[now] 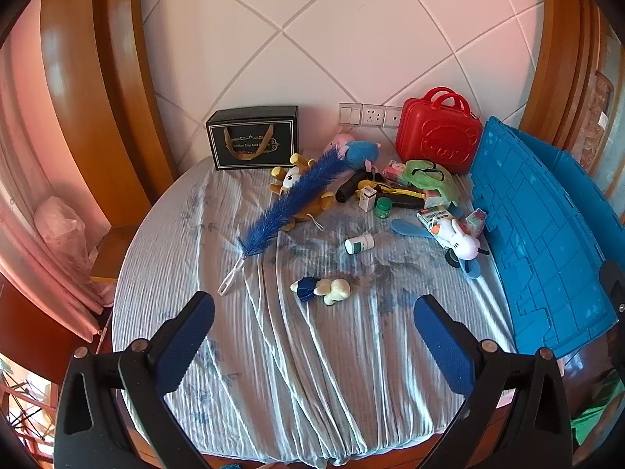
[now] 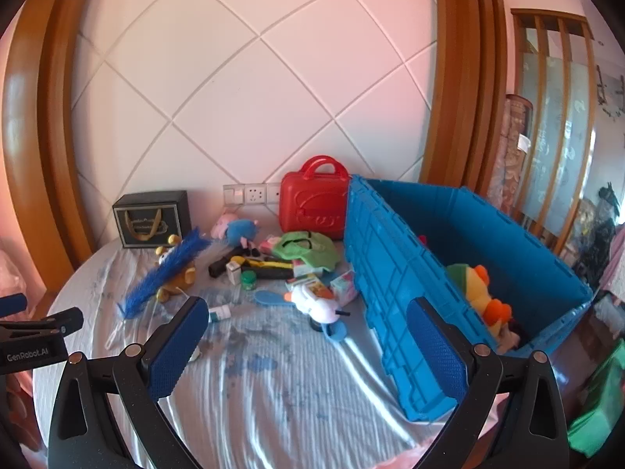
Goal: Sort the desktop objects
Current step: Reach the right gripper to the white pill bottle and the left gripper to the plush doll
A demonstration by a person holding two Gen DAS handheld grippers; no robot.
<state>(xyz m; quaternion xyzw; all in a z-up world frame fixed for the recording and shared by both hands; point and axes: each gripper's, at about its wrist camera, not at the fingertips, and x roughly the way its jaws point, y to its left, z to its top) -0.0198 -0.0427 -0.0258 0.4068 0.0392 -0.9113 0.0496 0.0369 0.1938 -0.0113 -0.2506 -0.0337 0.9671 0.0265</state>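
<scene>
Surface: round table [image 1: 273, 371] under a wrinkled pale blue cloth, set against a white diamond-panelled wall with wood trim.
Left gripper [image 1: 312, 336]: fingers spread wide, nothing between them, hanging over bare cloth.
Right gripper [image 2: 308, 348]: fingers spread wide and empty; its right finger [image 2: 437, 351] overlaps the bin wall in that view, contact cannot be told.
Doll [image 1: 320, 290]: small plush in a navy dress, lying on its side just beyond the left fingertips, roughly centred between them, not touched.
Bottle [image 1: 359, 244]: white with green label, on its side, past the doll.
Duster [image 1: 289, 203]: blue, feathery, white handle toward the camera, lying diagonally; its far end rests across a yellow-brown plush [image 1: 297, 183].
White toy [image 1: 457, 236]: rabbit-like figure, lying beside the bin on a blue comb-shaped piece [image 1: 410, 228].
Middle clutter: small white box [image 1: 367, 198], green jar [image 1: 383, 207], black and yellow tools [image 1: 394, 195], green cloth item [image 1: 427, 179], cartons, all close together.
Pig plush [image 1: 357, 150]: blue and pink, behind the clutter.
Bin [image 2: 390, 273]: blue crate at the table's right edge, tilted; a yellow, orange and green plush [image 2: 480, 293] lies inside.
Far edge: black gift box [image 1: 254, 136] at left, red case [image 1: 437, 133] at right, wall sockets [image 1: 371, 115] between them.
</scene>
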